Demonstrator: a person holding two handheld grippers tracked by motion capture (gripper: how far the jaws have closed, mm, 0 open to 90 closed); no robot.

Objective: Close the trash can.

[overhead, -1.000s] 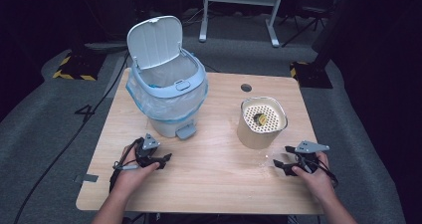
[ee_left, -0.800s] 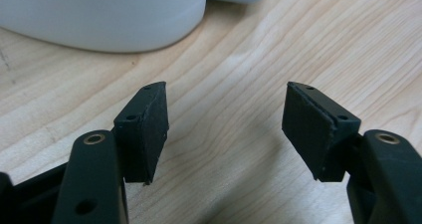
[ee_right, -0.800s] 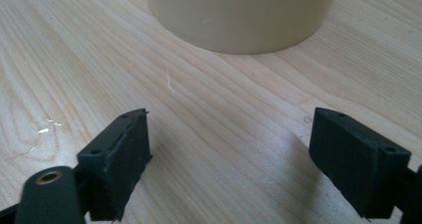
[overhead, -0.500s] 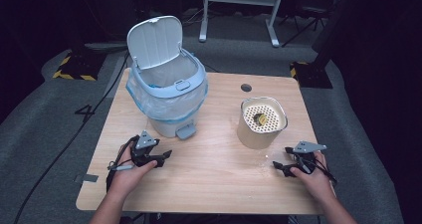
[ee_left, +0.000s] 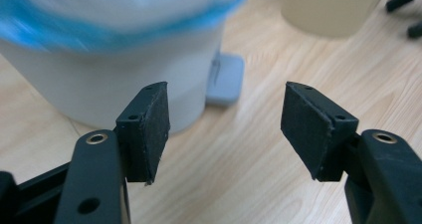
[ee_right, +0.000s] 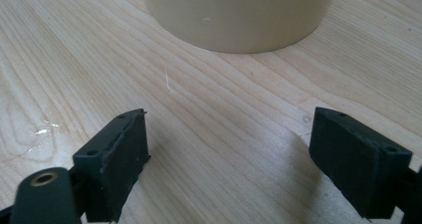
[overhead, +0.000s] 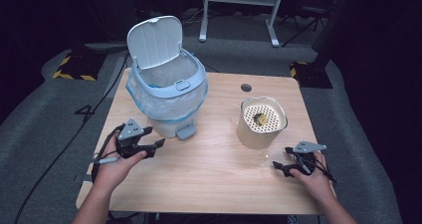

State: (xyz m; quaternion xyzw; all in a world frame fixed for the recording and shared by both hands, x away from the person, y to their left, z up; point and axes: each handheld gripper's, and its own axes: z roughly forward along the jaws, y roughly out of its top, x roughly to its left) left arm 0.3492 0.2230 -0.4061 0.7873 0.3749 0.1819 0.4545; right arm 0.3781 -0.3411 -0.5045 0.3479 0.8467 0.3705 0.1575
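Left gripper held above the wooden worktop, fingers wide apart with nothing between them. Directly ahead of these fingers, near but apart from them, stands the white pedal bin, lined with a blue-edged plastic bag, lid tipped up and open; its grey foot pedal sits on the worktop just past the gap between the fingers, slightly toward the right one. In the left gripper view the bin wall blocks the way ahead of the left finger; bare wood lies ahead of the right one. Right gripper low over the worktop, fingers wide, having just been opening, nothing between them. The cream round container with a perforated top stands just ahead of these fingers, not touching; its side wall closes off the far end of the gap. A small yellow item lies on the perforated top. Faint pale smear on the wood beside the right gripper's left finger. Bin and container well apart.
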